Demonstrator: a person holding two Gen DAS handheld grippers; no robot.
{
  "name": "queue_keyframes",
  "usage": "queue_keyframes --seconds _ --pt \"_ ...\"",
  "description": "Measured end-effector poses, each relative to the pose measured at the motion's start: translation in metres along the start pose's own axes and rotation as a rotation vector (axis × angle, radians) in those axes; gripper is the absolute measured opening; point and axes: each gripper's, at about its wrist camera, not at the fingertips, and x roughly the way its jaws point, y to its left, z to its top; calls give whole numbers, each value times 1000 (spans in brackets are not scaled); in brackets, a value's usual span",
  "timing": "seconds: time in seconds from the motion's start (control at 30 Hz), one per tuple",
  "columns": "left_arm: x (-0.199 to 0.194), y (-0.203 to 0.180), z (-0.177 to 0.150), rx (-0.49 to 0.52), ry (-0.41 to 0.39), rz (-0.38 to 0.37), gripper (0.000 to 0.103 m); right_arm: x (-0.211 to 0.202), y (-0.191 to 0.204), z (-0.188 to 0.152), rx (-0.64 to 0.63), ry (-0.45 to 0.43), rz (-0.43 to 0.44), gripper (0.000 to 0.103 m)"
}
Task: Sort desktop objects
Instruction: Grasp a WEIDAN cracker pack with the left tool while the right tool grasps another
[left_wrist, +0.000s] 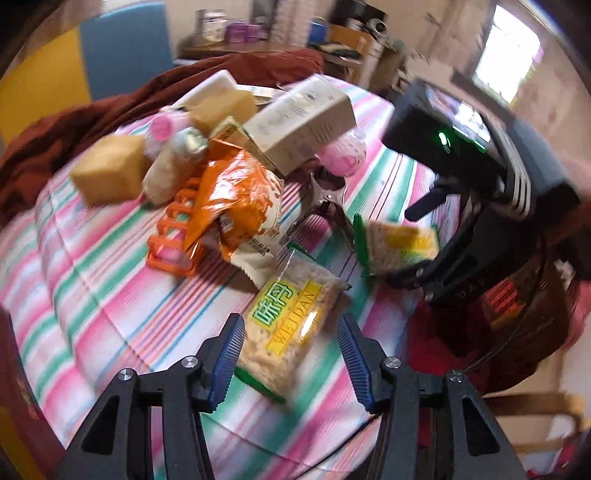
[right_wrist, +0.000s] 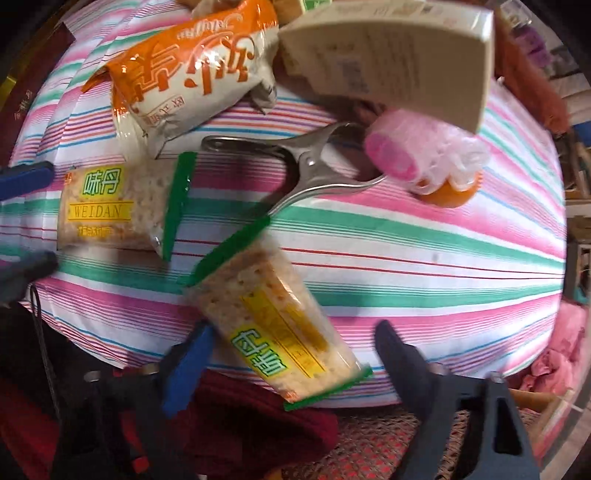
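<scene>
Blue ribbed pads of my left gripper (left_wrist: 290, 363) stand spread either side of a Weidan cracker packet (left_wrist: 291, 326) on the striped tablecloth (left_wrist: 110, 295), not pressing it yet; my right gripper (right_wrist: 291, 363) is likewise spread around a second cracker packet (right_wrist: 275, 328) near the table's edge, with clear gaps on both flanks. To take each one well, I would close across the short width, square to the flat sides, and gently (crackers crush). From the left wrist, my left packet's long axis runs from beside the left pad up and away to the right, towards the steel clip (left_wrist: 317, 206). From the right wrist, the right packet lies diagonally, one green sealed end towards me and the other towards that clip. Both sit well clear of the pile with the orange snack bag (left_wrist: 236, 199) and carton (left_wrist: 303, 125).
</scene>
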Motion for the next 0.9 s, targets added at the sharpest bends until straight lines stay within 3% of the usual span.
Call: queue_keyframes --seconds 0.17,0.27,0.4,0.6,0.73,0.9 --pt "22 -14 4 154 44 29 58 4 -4 1 17 -8 49 65" --pt "28 -13 7 160 45 21 60 4 -11 -2 55 -9 77 59" --pt "44 -2 6 96 84 -33 60 5 -20 -7 96 -11 102 56" --pt "29 15 -14 -8 -1 -34 53 -12 -38 4 138 -44 139 52" --pt "10 28 -42 -67 -28 11 53 -26 -32 5 158 -88 199 52" --pt "-22 63 -87 -259 -78 128 53 -44 -10 5 169 -154 328 52"
